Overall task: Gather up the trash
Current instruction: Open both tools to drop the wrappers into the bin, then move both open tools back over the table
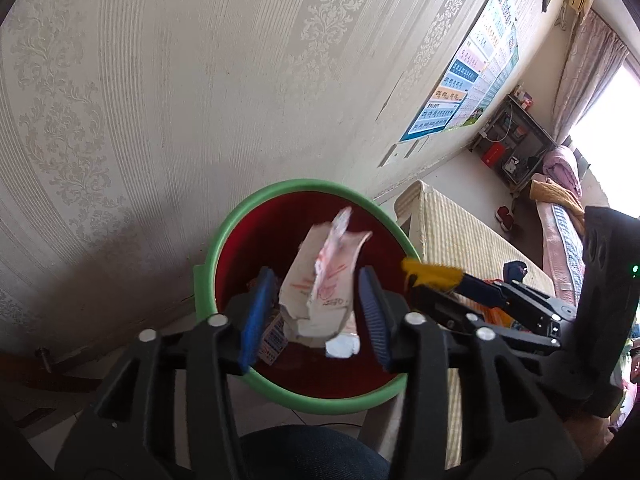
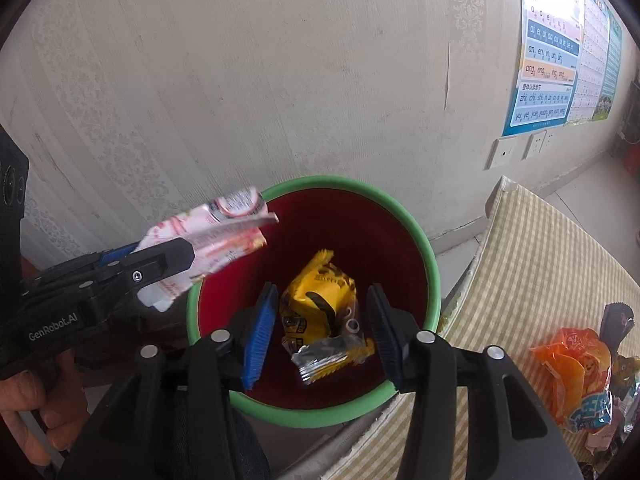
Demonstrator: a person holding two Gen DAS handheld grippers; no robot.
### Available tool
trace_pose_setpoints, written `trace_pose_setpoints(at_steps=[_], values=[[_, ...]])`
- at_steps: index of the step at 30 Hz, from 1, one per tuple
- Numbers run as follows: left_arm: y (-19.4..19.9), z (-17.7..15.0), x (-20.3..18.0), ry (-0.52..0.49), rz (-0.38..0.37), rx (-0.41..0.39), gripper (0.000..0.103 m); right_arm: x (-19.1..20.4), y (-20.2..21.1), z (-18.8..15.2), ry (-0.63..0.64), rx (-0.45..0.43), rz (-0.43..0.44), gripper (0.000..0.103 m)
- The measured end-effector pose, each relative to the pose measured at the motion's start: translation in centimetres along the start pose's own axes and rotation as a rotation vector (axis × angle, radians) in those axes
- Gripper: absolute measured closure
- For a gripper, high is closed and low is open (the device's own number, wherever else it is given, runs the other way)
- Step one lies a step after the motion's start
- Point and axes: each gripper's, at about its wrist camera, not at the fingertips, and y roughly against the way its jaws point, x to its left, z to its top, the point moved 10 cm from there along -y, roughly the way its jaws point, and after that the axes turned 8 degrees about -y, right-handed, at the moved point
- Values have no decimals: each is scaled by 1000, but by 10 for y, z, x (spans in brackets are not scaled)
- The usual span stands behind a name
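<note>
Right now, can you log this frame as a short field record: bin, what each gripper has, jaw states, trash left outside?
bin: red bin with green rim, standing against the wallpapered wall
left gripper: jaws apart, white-and-pink wrapper between the pads over the bin, no pad visibly pressing on it
right gripper: jaws apart, yellow snack packet between the pads over the bin, pads clear of it
bin contents: some paper scraps visible low inside in the left wrist view
trash outside: orange packet and other wrappers on the striped cushion
</note>
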Motion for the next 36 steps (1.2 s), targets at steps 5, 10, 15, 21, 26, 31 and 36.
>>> trace_pose_setpoints(at_steps=[5, 10, 15, 21, 26, 31, 36], values=[[6, 2, 7, 47, -6, -26, 19, 0, 3, -4, 14, -12, -5, 15], [7, -4, 7, 43, 14, -16, 5, -13, 10, -17, 5, -1, -38, 7], [7, -14, 1, 48, 19, 15, 5, -31, 24, -35, -25, 14, -65, 7], [10, -25, -30, -35, 16, 26, 5, -52, 53, -54, -73, -2, -82, 7], [13, -37, -67, -113, -5, 33, 5, -70, 81, -72, -115, -18, -89, 7], [9, -55, -104, -165, -49, 57, 6, -97, 110, -92, -151, -38, -129, 7], [2, -73, -144, -224, -95, 83, 5, -133, 139, -107, -231, -72, -171, 7]])
